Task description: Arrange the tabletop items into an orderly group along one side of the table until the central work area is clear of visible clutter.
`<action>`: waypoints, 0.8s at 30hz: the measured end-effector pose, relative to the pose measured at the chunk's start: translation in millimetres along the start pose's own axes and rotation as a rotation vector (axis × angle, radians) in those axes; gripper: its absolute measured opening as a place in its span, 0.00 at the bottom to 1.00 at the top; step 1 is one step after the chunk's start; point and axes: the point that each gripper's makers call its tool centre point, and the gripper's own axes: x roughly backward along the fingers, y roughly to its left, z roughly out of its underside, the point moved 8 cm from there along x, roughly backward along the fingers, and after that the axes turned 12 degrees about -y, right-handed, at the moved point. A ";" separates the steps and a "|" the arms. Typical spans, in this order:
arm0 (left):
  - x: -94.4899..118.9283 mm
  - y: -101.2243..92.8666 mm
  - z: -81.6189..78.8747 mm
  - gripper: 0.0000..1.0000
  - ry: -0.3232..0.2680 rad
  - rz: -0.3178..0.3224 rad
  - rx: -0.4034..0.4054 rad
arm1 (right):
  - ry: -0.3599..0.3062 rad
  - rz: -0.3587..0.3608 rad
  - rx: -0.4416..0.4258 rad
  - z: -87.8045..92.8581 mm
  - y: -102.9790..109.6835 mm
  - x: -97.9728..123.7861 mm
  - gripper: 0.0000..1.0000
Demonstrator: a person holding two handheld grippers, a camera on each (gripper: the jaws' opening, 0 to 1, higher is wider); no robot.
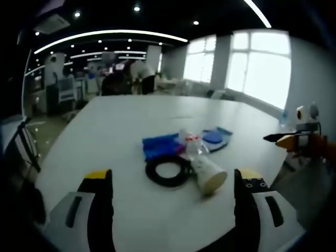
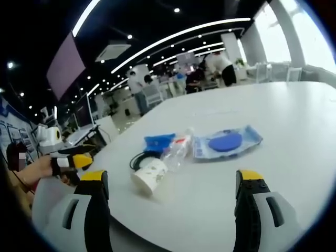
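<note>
Two views look across a large white table (image 1: 126,136) in a bright open office with tall windows and ceiling light strips.

In the left gripper view, the left gripper (image 1: 173,181) has its black, yellow-tipped jaws spread wide apart, holding nothing. Just ahead of it, between the jaws, lies a small cluster of clutter. Closest is a white paper cup (image 1: 210,173) on its side, its open mouth turned toward the right jaw. Touching the cup toward the left jaw is a black coiled cable (image 1: 167,172). Beyond the cable sits a blue cloth-like item (image 1: 160,145), blurred, possibly a folded bag. A clear plastic bottle (image 1: 192,144) lies behind the cup, and farther off is a clear packet holding a blue disc (image 1: 215,138). The right gripper (image 1: 281,139) comes in from the right edge, held in a person's hand (image 1: 317,147).

In the right gripper view, the right gripper (image 2: 170,181) is likewise wide open and empty. The same cluster lies ahead, nearer the left jaw: cup (image 2: 148,176), cable (image 2: 137,159), bottle (image 2: 176,149), blue item (image 2: 158,142), and packet (image 2: 227,142) toward the right jaw. The left gripper (image 2: 71,161) shows at the left edge; its jaw spacing is unclear there.
</note>
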 end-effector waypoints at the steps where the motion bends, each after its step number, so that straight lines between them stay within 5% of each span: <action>1: -0.3 -0.2 -0.2 0.93 0.000 0.001 -0.002 | 0.000 -0.002 0.006 -0.4 0.5 -0.4 1.00; 9: -2.3 0.9 -1.1 0.93 0.001 0.008 -0.007 | 0.017 -0.013 0.094 -2.4 4.7 -5.9 1.00; 24: -7.0 2.9 -3.2 0.91 0.013 0.000 -0.031 | 0.052 -0.044 0.109 4.6 9.9 -19.2 0.99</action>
